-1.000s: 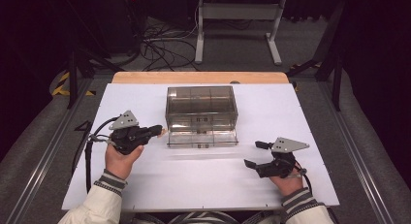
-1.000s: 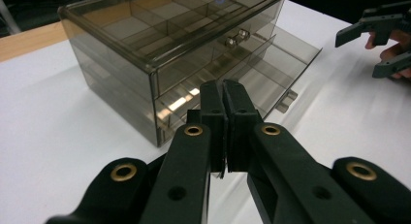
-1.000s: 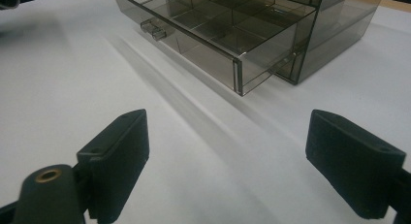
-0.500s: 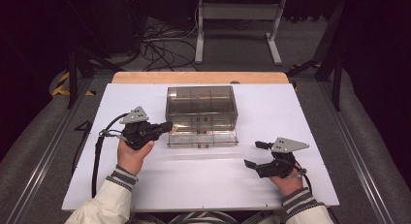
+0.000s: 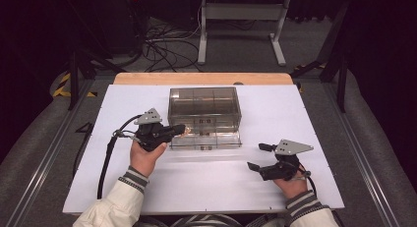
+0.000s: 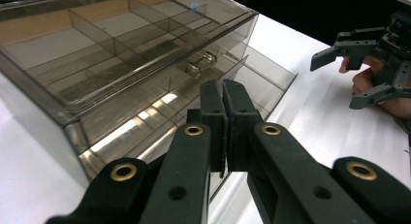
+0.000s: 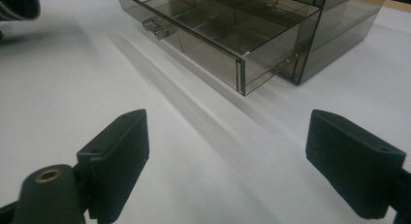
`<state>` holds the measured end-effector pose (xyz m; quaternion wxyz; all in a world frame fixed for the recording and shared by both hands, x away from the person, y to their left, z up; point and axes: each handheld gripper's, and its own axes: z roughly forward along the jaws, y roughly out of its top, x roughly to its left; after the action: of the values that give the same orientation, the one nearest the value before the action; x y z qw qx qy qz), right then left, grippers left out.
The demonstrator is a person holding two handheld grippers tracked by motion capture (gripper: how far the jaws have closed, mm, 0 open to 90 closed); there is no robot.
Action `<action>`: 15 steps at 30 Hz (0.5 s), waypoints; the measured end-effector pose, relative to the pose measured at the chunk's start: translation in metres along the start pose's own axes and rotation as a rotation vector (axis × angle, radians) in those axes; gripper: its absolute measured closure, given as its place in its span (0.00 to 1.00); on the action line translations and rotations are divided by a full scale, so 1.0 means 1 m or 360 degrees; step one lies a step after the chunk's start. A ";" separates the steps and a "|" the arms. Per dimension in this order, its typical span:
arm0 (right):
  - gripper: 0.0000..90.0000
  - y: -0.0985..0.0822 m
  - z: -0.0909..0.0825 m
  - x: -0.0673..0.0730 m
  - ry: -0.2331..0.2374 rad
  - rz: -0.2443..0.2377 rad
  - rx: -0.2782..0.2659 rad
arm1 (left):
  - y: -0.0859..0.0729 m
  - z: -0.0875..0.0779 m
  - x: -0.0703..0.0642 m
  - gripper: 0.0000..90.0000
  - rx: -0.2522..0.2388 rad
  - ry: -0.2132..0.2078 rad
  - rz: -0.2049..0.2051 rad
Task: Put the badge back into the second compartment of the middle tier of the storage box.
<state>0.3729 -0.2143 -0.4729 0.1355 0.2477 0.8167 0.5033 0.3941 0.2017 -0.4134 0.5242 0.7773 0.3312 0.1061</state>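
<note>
1. The drawer box [image 5: 204, 109] sat mid-table, its lower drawer [image 5: 206, 140] pulled partly out.
2. The left gripper [image 5: 178, 129], jaws pressed together, was at the drawer's left corner, possibly touching.
3. The right gripper [image 5: 256, 156] rested spread wide, well apart.

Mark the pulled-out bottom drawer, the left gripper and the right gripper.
bottom drawer [image 5: 205, 140], high view, on its front section.
left gripper [image 5: 181, 129], high view, at its shut jaw tips.
right gripper [image 5: 257, 156], high view, midway between its open jaw tips.
</note>
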 end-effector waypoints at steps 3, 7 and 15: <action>0.18 0.000 0.000 0.000 0.0001 -0.0003 0.0001 | 0.000 0.005 -0.002 0.98 0.0005 -0.0011 0.0002; 0.18 0.000 0.000 0.000 0.0002 -0.0005 0.0001 | 0.000 0.014 -0.004 0.98 0.0013 -0.0018 0.0022; 0.18 0.000 0.000 0.001 0.0006 -0.0008 0.0000 | -0.002 0.030 -0.009 0.98 0.0044 -0.0039 0.0031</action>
<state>0.3725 -0.2138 -0.4730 0.1353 0.2447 0.8175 0.5034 0.4023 0.1742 -0.4262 0.5165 0.7889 0.3186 0.0970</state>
